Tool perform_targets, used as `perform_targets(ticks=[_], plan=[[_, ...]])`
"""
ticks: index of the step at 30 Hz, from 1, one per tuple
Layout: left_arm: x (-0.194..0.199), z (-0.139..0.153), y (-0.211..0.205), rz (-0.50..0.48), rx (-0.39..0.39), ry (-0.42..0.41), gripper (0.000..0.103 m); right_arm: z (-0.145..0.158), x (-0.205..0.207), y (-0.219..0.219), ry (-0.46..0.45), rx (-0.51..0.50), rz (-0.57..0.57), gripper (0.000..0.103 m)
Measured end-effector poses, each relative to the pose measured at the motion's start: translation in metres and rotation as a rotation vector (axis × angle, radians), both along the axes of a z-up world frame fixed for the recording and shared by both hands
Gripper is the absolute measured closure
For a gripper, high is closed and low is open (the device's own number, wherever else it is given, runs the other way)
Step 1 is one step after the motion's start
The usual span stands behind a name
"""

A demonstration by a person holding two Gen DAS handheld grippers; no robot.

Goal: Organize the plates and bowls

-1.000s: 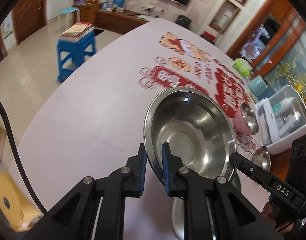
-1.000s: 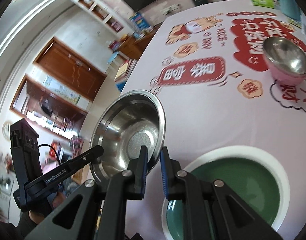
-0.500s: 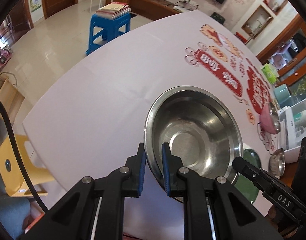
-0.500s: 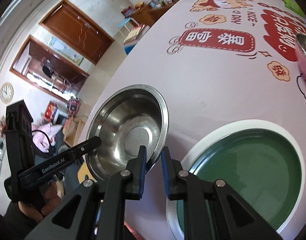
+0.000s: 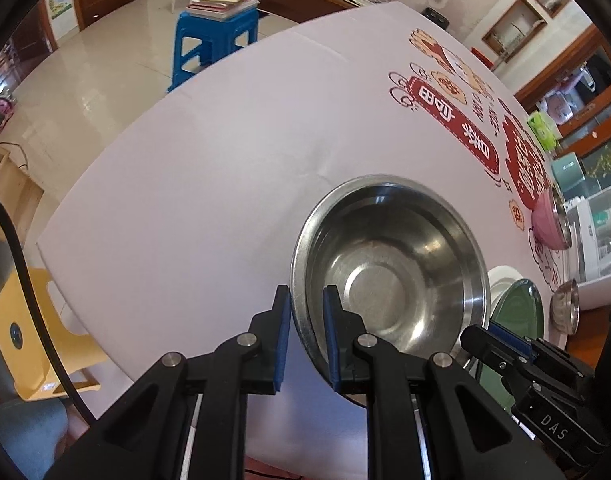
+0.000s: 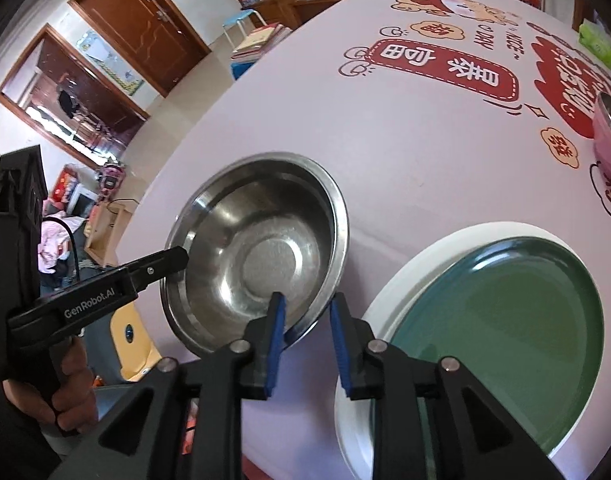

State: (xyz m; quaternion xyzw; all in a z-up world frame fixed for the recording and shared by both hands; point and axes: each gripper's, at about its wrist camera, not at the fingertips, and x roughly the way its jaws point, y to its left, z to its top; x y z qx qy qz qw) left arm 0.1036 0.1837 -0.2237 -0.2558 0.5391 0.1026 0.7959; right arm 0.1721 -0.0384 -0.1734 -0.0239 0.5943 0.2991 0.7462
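Steel bowl (image 5: 389,276), wide and shiny, sits low over the pale tablecloth (image 5: 209,168) near its front edge, with both grippers at its rim. The left gripper (image 5: 306,336) is clamped on the rim's near left side: one blue pad lies outside the wall, the other inside, and the metal edge is pinched between them. The right gripper (image 6: 305,334) is at the opposite side of the same rim; its jaws have just been opening, and the rim now stands between the two blue pads with a clear gap on the outer side, so the pads no longer press on it. In the right wrist view the left gripper's black finger (image 6: 161,260) reaches over the bowl's far edge, and a hand (image 6: 65,384) grips that tool's handle at the lower left.

Just beside the bowl, toward the right gripper, lies a green plate (image 6: 493,340) stacked in a larger white plate (image 6: 389,280); both rest flat on the cloth, close to the bowl. Farther along the table a pink bowl (image 5: 547,224) with a steel lining stands on the red printed lettering, and a small steel bowl (image 5: 565,304) sits beyond the plates near a white plastic box (image 5: 597,240). Off the table, a blue stool (image 5: 213,36) carries a pile of books, and a yellow chair (image 5: 29,340) stands by the table's near corner.
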Motion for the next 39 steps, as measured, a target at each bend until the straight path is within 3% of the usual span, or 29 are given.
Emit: perform_targets(ticks=[4, 6, 9, 25, 39], plan=[[0.004, 0.001, 0.005, -0.063, -0.013, -0.015, 0.089, 0.002, -0.007, 0.006, -0.03, -0.05, -0.041, 0.067], [0.006, 0.003, 0.007, -0.1, -0.016, -0.026, 0.087, 0.006, -0.012, 0.007, -0.039, -0.062, -0.085, 0.051], [0.009, 0.005, 0.009, -0.153, -0.027, -0.037, 0.085, 0.014, -0.02, 0.005, -0.067, -0.07, -0.149, 0.04], [-0.011, 0.026, -0.002, -0.407, -0.059, -0.09, 0.08, 0.038, -0.08, -0.009, -0.098, -0.091, -0.379, 0.036], [-0.01, 0.071, -0.078, -0.64, -0.067, -0.192, 0.075, 0.075, -0.108, -0.063, -0.247, -0.057, -0.548, 0.036]])
